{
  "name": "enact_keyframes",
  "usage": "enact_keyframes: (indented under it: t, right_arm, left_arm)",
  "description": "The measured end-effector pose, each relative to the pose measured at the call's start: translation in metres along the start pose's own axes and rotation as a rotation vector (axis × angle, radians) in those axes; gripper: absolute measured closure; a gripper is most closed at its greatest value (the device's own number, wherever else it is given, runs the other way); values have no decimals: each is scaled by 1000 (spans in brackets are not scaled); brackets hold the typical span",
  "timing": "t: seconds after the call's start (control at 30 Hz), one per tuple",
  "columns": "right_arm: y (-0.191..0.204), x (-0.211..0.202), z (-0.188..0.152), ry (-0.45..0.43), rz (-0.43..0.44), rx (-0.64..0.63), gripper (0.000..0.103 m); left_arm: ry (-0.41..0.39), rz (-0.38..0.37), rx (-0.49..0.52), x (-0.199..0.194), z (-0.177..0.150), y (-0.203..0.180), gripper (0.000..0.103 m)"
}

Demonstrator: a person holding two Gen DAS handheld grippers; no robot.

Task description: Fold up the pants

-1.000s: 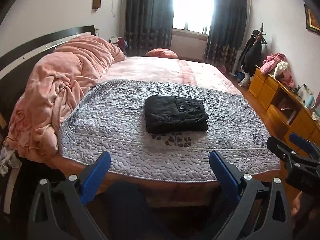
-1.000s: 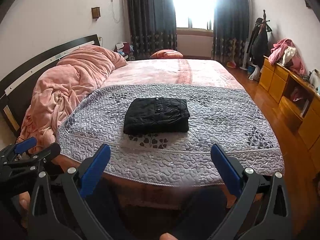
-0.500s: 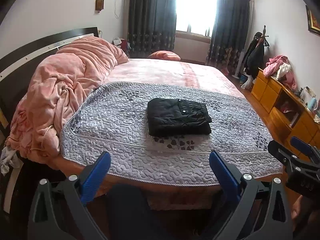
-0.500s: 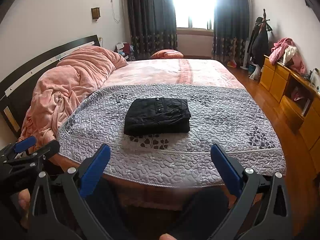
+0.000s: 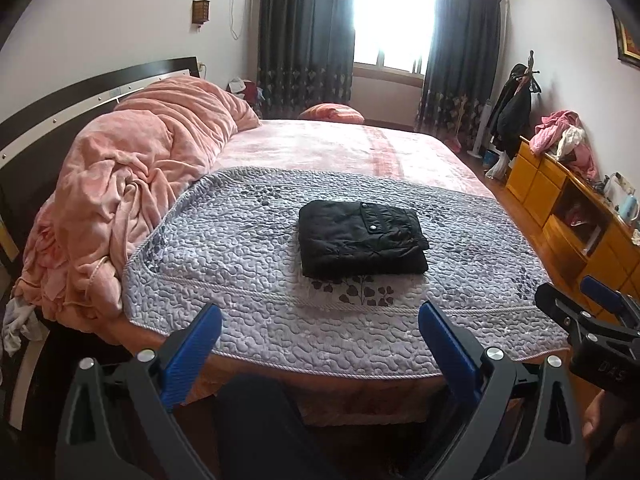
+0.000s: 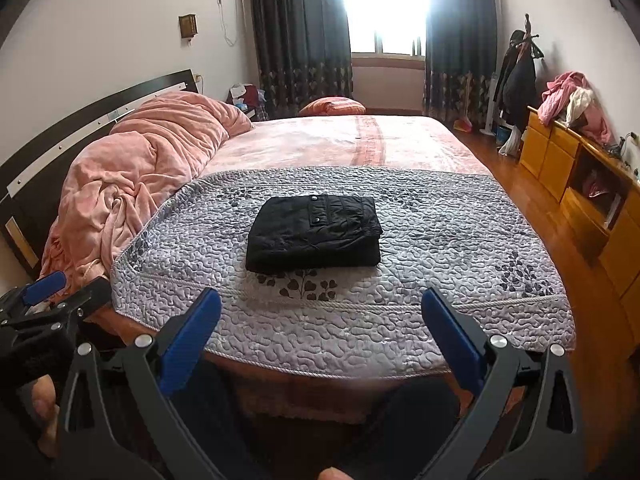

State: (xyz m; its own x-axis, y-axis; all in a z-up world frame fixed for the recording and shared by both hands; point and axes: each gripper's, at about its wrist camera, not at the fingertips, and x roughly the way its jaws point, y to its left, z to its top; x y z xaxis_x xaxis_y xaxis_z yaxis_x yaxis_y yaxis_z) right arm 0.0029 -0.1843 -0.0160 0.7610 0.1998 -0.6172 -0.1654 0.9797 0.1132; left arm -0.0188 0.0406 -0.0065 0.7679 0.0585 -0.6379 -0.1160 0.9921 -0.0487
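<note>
Bed (image 5: 340, 148): pink sheet, dark headboard (image 5: 80, 92) at its left edge. Grey quilted coverlet (image 5: 240, 256) across the near edge. Rumpled pink duvet (image 5: 132, 168) heaped along the left edge. Striped pillow (image 5: 332, 113) at the far edge. Yellow wooden cabinet (image 6: 592, 196) beyond the right edge, clothes piled on top.

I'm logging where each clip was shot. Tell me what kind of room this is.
A lived-in bedroom in a home. A large bed with a dark headboard fills it, a rumpled pink blanket lies along one side, and folded black pants sit on a grey quilt. Curtains flank the window.
</note>
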Motion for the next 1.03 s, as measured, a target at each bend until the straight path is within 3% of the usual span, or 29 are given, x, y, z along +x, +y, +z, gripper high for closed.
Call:
enact_keyframes:
  t: [1.03]
  right_arm:
    - [-2,13,0,15,8,-7,3]
  left_arm:
    - [8,1,0,5,2,-2,4]
